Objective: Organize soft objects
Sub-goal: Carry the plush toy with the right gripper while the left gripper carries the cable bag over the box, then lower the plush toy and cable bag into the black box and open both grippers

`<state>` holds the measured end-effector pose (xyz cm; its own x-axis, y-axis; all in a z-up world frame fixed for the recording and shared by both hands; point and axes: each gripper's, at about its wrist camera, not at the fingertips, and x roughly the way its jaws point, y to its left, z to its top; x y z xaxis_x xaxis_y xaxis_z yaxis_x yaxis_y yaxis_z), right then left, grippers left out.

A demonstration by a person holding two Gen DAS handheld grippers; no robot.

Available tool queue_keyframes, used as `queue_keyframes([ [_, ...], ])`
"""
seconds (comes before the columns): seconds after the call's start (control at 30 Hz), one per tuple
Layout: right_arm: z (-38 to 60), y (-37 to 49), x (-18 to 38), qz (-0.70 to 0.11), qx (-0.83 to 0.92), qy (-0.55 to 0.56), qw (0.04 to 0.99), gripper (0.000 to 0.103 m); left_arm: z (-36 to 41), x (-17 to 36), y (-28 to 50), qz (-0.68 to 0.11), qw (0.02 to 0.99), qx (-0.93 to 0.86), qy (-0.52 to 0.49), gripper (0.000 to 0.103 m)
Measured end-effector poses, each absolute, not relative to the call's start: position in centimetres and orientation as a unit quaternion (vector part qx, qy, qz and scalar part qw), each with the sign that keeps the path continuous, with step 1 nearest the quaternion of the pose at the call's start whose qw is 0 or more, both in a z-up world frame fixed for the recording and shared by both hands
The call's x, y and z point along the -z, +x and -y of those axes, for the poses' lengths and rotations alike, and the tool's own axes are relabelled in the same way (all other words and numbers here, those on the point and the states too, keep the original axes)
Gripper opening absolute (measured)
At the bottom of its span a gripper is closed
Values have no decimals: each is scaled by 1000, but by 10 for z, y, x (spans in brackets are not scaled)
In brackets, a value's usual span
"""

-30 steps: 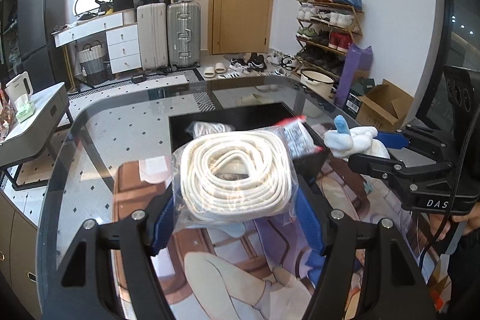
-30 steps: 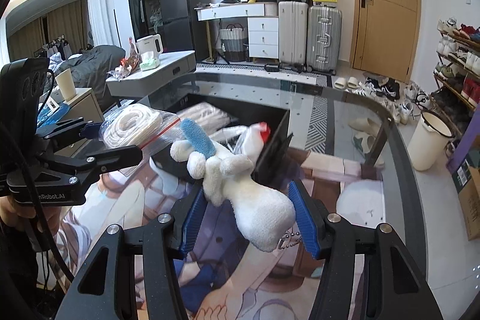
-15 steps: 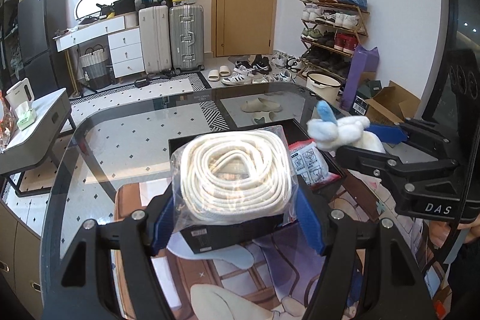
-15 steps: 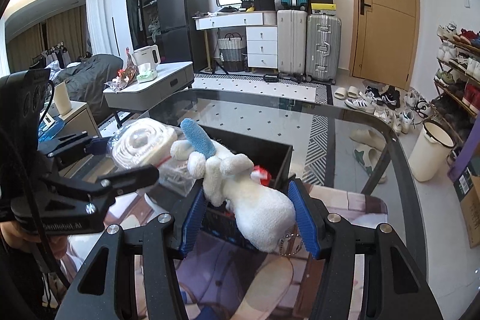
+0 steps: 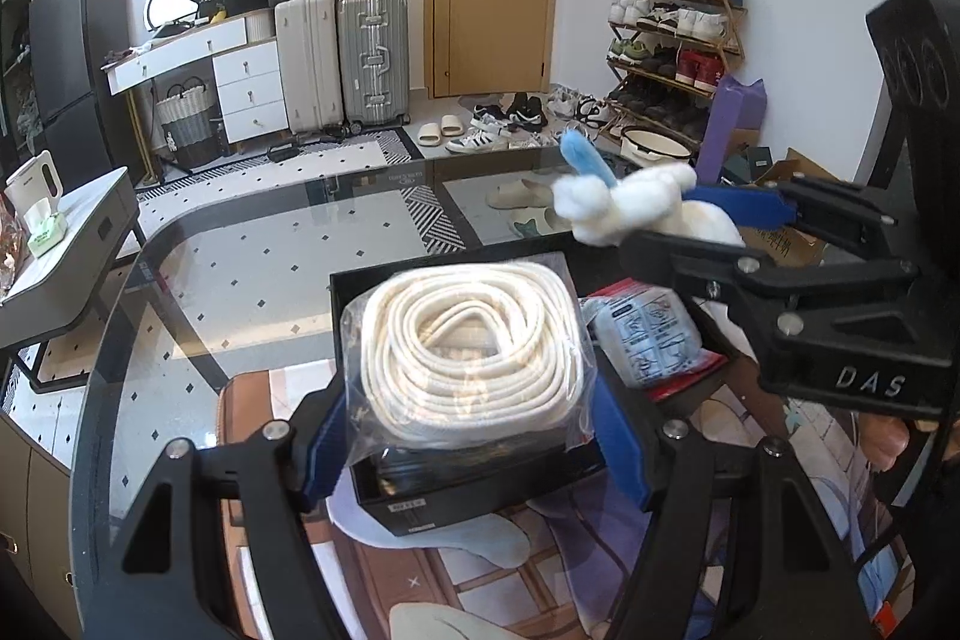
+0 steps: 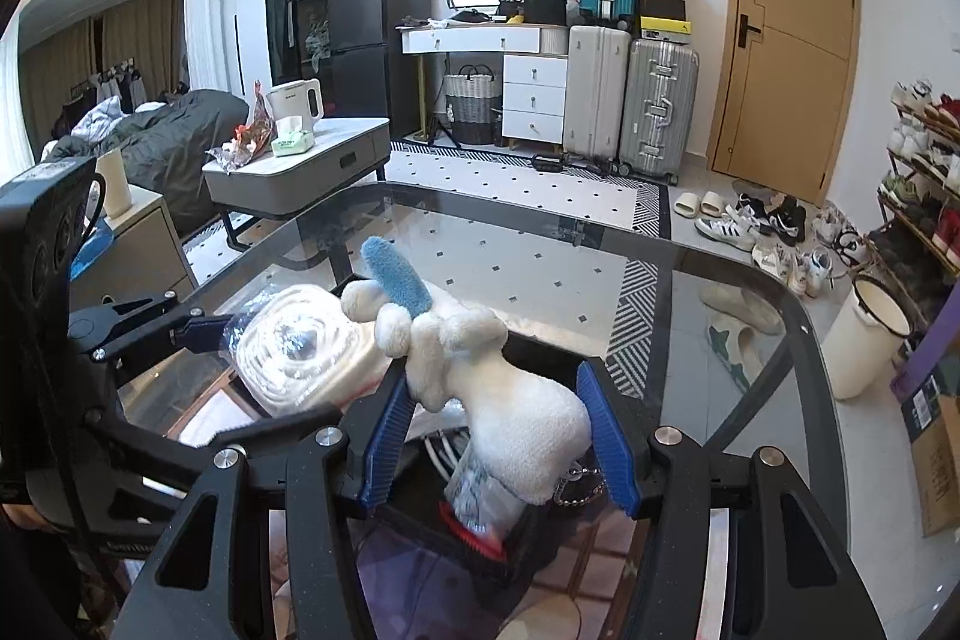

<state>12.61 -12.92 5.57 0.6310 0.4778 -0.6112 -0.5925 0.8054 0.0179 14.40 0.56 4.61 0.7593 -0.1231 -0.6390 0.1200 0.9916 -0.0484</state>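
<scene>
The left gripper (image 5: 471,436) has its two blue-padded fingers (image 5: 324,442) pinching a clear plastic bag of coiled white rope (image 5: 471,346), one pad on each side of the bag. The bag sits right between the fingertips and hangs over the near end of an open black box (image 5: 456,496), which lies just beyond and below the fingers on a glass table (image 5: 240,292). To the right of the fingers, inside the same box, a small packet with blue print and a red edge (image 5: 645,340) leans against the far wall.

The right gripper (image 6: 498,436) pinches a white plush toy (image 6: 510,400) by its body; the toy's blue ear (image 6: 396,274) sticks up and forward past the fingertips, tilted to the left. A small metal chain (image 6: 579,481) dangles from the toy near the right finger. Below the fingers the black box (image 6: 420,520) shows again, with the packet (image 6: 480,508) standing inside it right under the toy. To the left of these fingers, just beside the toy's head, the bag of rope (image 6: 300,346) is held by the other gripper (image 6: 198,325)

From the left wrist view the toy (image 5: 624,202) is up and to the right of the rope, above the far right corner of the box, gripped in the right gripper (image 5: 738,232)
</scene>
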Motion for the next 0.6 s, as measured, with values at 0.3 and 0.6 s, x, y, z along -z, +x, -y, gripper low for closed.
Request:
queue_keyframes([
  [0.3, 109, 148, -49, -320, -310, -108, 889, 56, -4, -35, 153, -352, 933, 68, 1, 71],
  [0.6, 95, 163, -37, -329, -315, -118, 882, 59, -4, -33, 155, -355, 932, 75, -4, 73],
])
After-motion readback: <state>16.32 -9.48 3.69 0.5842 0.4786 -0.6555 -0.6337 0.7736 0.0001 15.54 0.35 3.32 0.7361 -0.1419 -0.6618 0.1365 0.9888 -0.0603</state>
